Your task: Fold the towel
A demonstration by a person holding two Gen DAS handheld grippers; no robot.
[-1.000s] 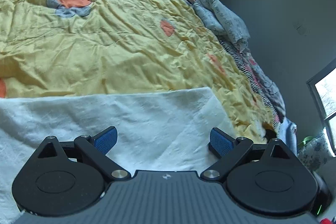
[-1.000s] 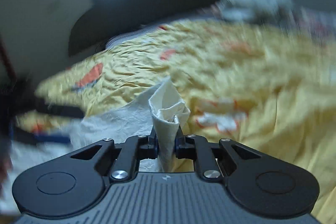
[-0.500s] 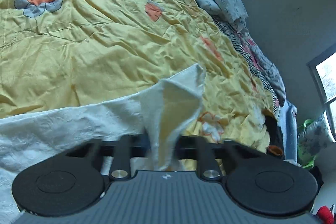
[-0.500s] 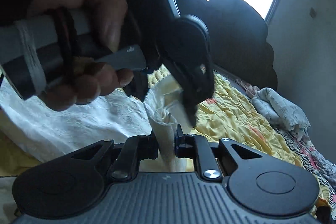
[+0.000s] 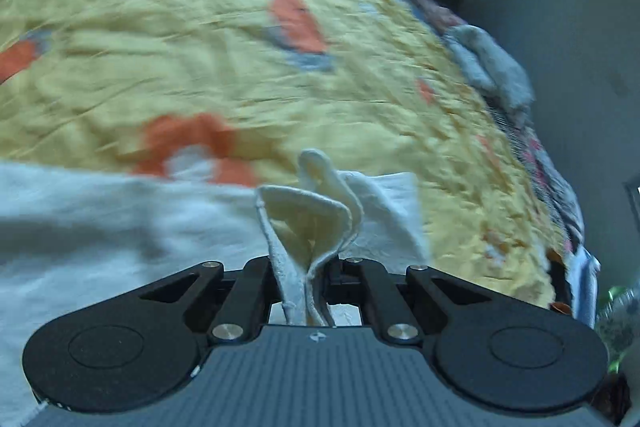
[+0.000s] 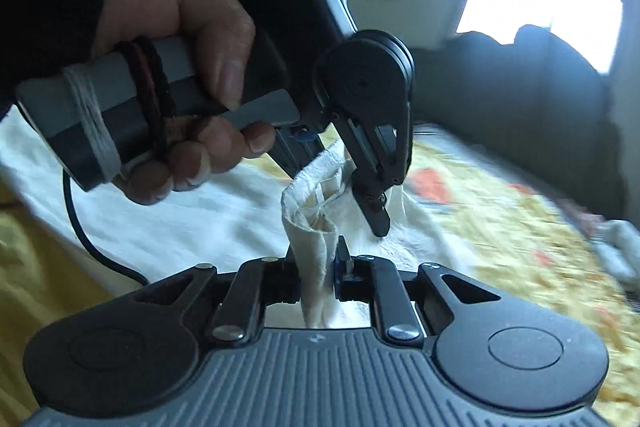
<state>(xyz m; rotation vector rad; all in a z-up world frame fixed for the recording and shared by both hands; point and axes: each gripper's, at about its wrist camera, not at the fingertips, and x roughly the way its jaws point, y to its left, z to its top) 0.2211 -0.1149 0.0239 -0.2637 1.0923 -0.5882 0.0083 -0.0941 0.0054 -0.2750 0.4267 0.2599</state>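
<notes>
Currently both grippers are clamped on the white towel [image 5: 120, 227]. Left gripper [image 5: 306, 279] has its jaws pinched tight on a bunched corner, cloth sticking up between the fingers; the rest of the towel lies on the yellow bedspread [image 5: 200, 47] to its left. Right gripper [image 6: 318, 279] is closed on another gathered corner, lifted off the bed. Right wrist view shows the person's hand [image 6: 180, 67] gripping the left gripper's handle just above, its tip in the same raised cloth. Background blurred.
</notes>
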